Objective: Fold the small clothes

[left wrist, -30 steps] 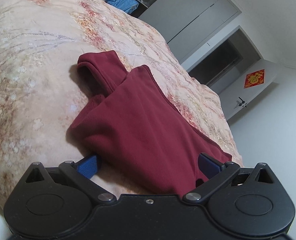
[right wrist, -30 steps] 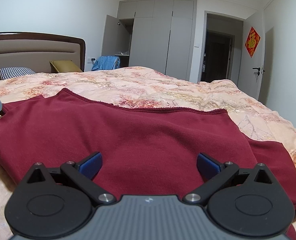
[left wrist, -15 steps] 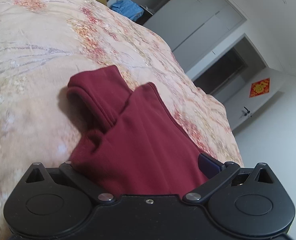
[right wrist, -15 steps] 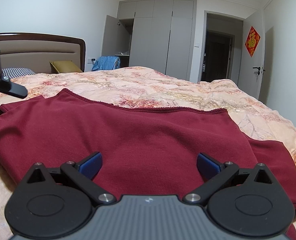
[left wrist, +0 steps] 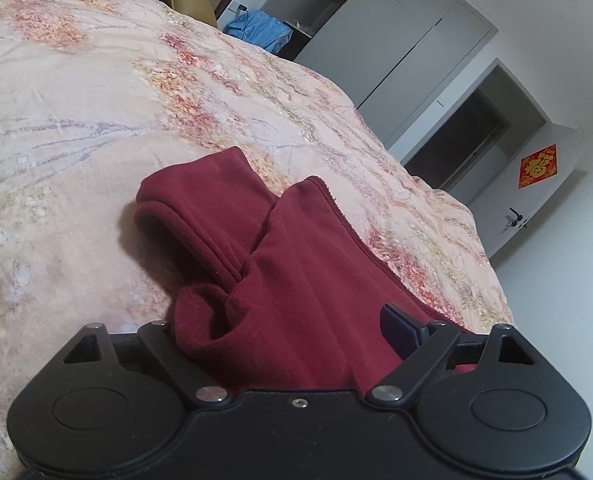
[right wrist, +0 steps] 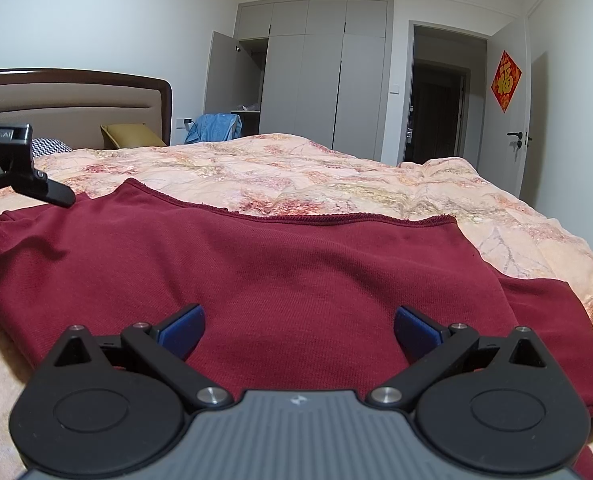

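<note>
A dark red knit garment (right wrist: 280, 264) lies spread on the floral quilt (right wrist: 336, 176). In the left wrist view its left end (left wrist: 296, 280) is bunched, with a sleeve (left wrist: 200, 204) folded out to the far left. My left gripper (left wrist: 284, 332) stands wide open with bunched cloth lying between its jaws; the left fingertip is hidden under the fabric. The left gripper also shows at the left edge of the right wrist view (right wrist: 24, 176). My right gripper (right wrist: 298, 330) is open just above the garment's near edge, holding nothing.
A headboard (right wrist: 72, 96), a checked pillow (right wrist: 50, 146) and a mustard cushion (right wrist: 132, 134) are at the bed's far left. A grey wardrobe (right wrist: 320, 76) with one open door, blue clothes (right wrist: 216, 126) and a doorway (right wrist: 436, 96) stand beyond the bed.
My left gripper has pushed forward into the garment's left end, bunching the cloth and covering its left fingertip. In the right wrist view it has risen at the left edge. The right gripper stays still.
</note>
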The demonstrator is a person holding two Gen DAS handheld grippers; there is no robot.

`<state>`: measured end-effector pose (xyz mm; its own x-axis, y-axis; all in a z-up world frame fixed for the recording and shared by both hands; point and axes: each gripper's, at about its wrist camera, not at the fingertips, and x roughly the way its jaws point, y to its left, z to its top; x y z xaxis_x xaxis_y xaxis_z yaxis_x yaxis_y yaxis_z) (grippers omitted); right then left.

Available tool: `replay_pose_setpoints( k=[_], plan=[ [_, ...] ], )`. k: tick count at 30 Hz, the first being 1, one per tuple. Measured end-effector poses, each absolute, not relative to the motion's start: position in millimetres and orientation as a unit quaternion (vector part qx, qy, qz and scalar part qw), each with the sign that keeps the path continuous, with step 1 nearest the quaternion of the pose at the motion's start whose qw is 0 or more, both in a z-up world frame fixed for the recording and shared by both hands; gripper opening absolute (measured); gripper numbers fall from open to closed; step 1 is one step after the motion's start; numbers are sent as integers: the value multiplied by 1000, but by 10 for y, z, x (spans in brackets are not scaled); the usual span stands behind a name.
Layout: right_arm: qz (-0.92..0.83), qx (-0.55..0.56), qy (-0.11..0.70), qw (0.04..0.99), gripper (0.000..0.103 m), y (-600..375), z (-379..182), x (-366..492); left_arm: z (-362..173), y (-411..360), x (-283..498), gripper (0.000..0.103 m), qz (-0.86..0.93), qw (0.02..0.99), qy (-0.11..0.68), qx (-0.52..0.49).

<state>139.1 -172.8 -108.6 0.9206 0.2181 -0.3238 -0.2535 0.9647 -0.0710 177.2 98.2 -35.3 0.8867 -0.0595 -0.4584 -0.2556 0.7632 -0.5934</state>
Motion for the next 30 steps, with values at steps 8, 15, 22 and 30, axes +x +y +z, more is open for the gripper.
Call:
replay_pose_setpoints(
  k=[8,15,22,30],
  plan=[
    [121,-55,159,978,103,-1727,-1084,1391,-351,985,1786,88,58,910,232,-340],
    [121,-55,159,978,103,-1731,-1085,1393,-337,956,1789,75,78,912,239,-324],
    [122,-54,159,978,103,-1732,-1086,1395,-334,965,1789,52,88,912,248,-315],
    [122,-54,158,978,103,-1731,-1087,1397,-341,986,1763,38,92,913,243,-313]
  ],
)
